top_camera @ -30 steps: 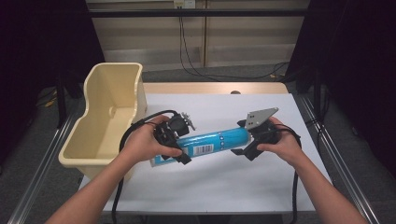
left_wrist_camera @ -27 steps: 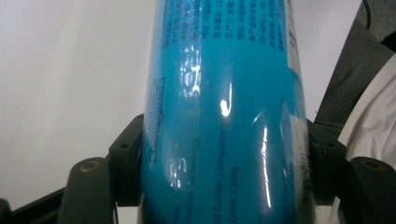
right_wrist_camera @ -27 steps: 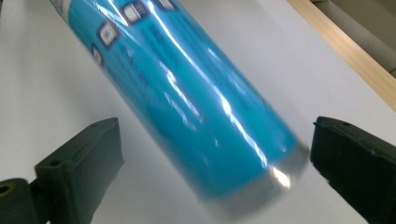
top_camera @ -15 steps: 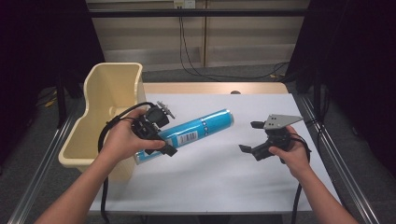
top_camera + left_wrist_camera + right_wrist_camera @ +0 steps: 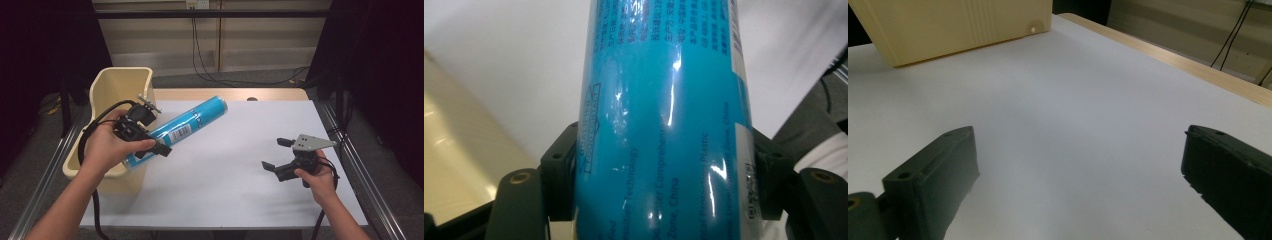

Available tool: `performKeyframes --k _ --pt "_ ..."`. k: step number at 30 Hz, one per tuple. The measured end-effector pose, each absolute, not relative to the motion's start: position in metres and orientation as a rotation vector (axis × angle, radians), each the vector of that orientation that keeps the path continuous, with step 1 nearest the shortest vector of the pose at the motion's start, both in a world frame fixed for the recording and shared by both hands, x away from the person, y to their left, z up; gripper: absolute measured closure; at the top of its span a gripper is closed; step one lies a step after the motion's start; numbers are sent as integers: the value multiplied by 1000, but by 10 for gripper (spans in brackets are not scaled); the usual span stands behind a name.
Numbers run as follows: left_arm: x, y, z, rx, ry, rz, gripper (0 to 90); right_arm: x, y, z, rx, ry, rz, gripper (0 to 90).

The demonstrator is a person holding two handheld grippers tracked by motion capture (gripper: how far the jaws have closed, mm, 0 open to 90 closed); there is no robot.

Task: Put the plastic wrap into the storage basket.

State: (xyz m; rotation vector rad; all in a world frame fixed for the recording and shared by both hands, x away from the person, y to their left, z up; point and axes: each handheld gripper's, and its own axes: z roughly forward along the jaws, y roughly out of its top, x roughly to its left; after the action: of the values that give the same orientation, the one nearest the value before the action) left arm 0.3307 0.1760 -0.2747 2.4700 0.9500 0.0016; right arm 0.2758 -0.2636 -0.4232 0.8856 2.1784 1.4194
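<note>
Bare forearms; black two-jaw left gripper [image 5: 145, 137] with trailing black cable; black right gripper [image 5: 278, 154] topped by grey three-cornered plate.

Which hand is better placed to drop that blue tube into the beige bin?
Left. The left gripper is clamped on the blue tube right beside the beige bin; the right gripper is open and empty, far across the table.

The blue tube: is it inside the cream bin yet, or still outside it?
Outside. The left gripper holds the blue tube clamped and slanted above the white table, beside the cream bin.
</note>
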Motion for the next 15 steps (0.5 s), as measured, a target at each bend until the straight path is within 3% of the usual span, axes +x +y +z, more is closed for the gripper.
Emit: performKeyframes --k 15 --pt "330 231 -260 2295 1166 43 321 267 -266 -433 918 2100 1427 12"
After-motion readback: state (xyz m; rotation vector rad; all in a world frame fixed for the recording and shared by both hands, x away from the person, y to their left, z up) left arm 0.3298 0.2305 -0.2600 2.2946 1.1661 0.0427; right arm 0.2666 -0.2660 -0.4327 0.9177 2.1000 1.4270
